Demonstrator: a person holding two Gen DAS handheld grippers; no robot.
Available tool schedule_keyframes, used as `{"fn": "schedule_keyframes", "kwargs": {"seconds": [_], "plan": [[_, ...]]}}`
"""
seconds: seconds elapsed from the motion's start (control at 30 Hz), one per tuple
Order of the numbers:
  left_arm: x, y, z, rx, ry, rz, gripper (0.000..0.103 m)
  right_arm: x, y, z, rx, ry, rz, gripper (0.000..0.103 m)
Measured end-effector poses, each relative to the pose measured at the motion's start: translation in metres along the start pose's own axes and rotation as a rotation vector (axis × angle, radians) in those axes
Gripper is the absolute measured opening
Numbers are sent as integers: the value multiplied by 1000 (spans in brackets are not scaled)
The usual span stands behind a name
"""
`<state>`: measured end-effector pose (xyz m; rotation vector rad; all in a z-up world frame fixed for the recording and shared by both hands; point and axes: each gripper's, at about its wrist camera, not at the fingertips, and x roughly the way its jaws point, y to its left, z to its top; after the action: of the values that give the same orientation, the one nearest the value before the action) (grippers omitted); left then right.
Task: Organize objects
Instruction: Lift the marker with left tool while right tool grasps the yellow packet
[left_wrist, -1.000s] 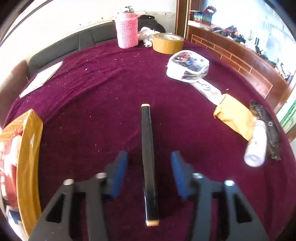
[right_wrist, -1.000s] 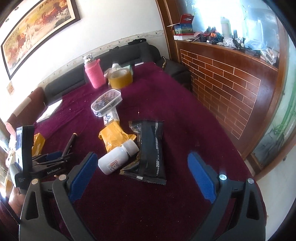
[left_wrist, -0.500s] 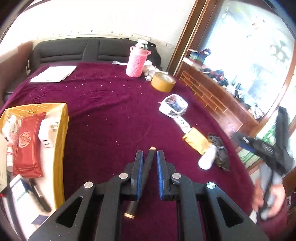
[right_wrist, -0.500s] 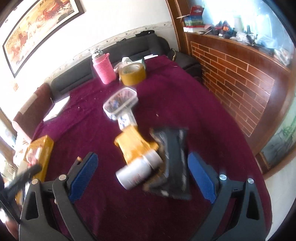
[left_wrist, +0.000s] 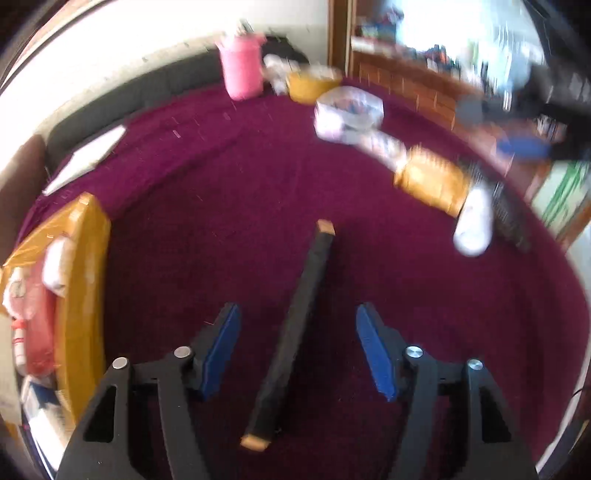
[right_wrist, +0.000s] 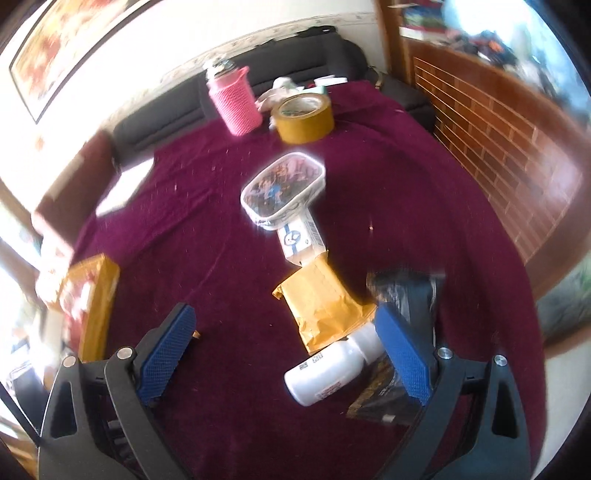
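A black marker (left_wrist: 295, 332) with tan ends lies lengthwise between the blue pads of my left gripper (left_wrist: 297, 349). The jaws are opening and neither pad touches the marker. It is over the maroon cloth (left_wrist: 221, 221), and the blur hides whether it rests there. My right gripper (right_wrist: 284, 354) stands open over a white pill bottle (right_wrist: 332, 373) that lies on its side between the fingers, untouched. A yellow padded envelope (right_wrist: 321, 306) and a black packet (right_wrist: 410, 295) lie against the bottle.
An open yellow box (left_wrist: 83, 295) with several items sits at the left edge. Farther back are a lidded picture container (right_wrist: 284, 192), a small white carton (right_wrist: 299, 236), a tape roll (right_wrist: 304, 118), a pink bottle (right_wrist: 234, 99) and white paper (left_wrist: 88, 155). A brick-patterned wall (right_wrist: 498, 147) runs along the right.
The left jaws closed on the marker and have since parted, leaving it loose between them and slanted. The right gripper moved in over the bottle, which now sits between its fingers.
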<state>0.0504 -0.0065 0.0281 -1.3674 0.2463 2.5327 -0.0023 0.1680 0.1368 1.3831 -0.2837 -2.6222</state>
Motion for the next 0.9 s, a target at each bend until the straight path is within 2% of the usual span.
{"fn": "schedule_keyframes", "kwargs": {"seconds": [0.03,0.1,0.17,0.23,0.3,0.33,0.43,0.53,0.67,0.9], "plan": [[-4,-1,-2,-3,-60,2,61,6,1,3,-40,24,-9,98],[-3,-3,-4,-1,-49,-30,55,22,4,8,-131,66,-54,98],[-9,3,-5,-11,-51,-41,13,41,7,10,-214,126,-70,98],[-14,17,-7,-80,-34,-133,11,57,9,9,-278,163,-90,98],[-21,27,-11,-116,-48,-143,11,69,11,7,-323,189,-116,97],[-26,31,-14,-132,-59,-153,11,75,11,5,-338,201,-133,91],[-43,46,-21,-196,-97,-201,11,87,10,-1,-350,237,-176,48],[-60,57,-27,-236,-139,-222,11,75,7,-3,-301,201,-133,42],[-78,71,-32,-280,-182,-231,11,57,9,-3,-255,157,-71,42],[-127,106,-56,-349,-234,-197,11,15,49,-5,-231,86,88,42]]}}
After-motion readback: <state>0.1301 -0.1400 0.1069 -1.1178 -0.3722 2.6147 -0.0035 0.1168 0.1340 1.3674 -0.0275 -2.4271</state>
